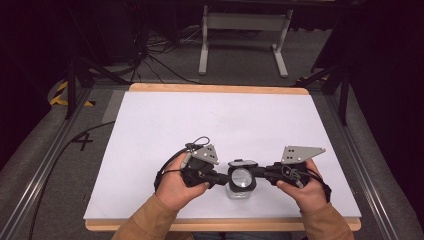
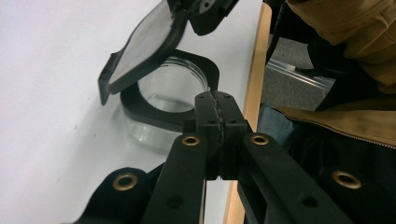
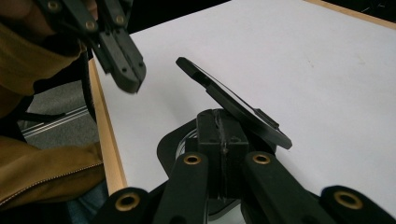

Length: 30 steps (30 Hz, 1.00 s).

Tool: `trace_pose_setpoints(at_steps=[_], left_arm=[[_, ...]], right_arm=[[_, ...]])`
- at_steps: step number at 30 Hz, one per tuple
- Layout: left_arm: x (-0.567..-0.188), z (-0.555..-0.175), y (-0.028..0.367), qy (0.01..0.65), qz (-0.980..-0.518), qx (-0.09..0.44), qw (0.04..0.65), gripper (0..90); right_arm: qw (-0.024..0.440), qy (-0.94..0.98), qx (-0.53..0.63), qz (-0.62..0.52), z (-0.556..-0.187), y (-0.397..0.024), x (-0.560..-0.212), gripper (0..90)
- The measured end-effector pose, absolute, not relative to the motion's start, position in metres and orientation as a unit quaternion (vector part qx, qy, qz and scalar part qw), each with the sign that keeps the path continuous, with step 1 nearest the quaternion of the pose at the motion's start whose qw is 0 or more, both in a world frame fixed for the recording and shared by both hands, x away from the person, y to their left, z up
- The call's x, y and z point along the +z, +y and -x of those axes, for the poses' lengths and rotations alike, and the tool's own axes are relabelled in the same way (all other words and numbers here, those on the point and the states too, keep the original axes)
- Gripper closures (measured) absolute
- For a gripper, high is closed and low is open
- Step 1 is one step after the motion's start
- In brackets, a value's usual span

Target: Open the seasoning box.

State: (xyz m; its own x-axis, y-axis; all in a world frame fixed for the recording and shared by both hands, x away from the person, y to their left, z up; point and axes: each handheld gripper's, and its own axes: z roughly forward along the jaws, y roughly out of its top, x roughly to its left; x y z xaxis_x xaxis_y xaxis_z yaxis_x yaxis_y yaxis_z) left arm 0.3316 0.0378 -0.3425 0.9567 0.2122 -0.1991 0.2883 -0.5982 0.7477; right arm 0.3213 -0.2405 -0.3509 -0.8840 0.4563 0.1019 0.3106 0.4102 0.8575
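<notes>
A small clear jar [image 1: 240,192] with a black rim [image 2: 140,108] stands near the table's front edge. Its black hinged lid [image 2: 144,46] with a clear window is tilted up and open. My left gripper [image 1: 221,178] is shut, its tips [image 2: 217,100] just beside the rim's corner with nothing between them. From the other side my right gripper [image 1: 260,172] is shut too. In the right gripper view its tips [image 3: 219,119] rest against the raised lid [image 3: 233,102], and the left gripper [image 3: 128,77] hangs above the table, apart from the jar.
The white board [image 1: 200,120] lies on a wooden tabletop whose front edge [image 2: 254,93] is close behind the jar. Metal rails [image 1: 45,160] run along both sides. A white stand [image 1: 245,30] and cables sit on the floor beyond.
</notes>
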Motion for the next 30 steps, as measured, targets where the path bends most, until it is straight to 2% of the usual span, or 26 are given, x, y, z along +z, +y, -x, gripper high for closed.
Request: trace_pose_setpoints(at_steps=[10,30], left_arm=[[-0.364,-0.335,0.019,0.147,-0.893,-0.037,0.425,89.9],[-0.374,-0.332,0.01,0.155,-0.894,-0.018,0.42,90.0]], right_arm=[[0.103,0.831,0.495,-0.231,-0.324,-0.241,-0.35,90.0],[0.118,0.814,0.513,-0.246,-0.332,-0.244,-0.348,90.0]])
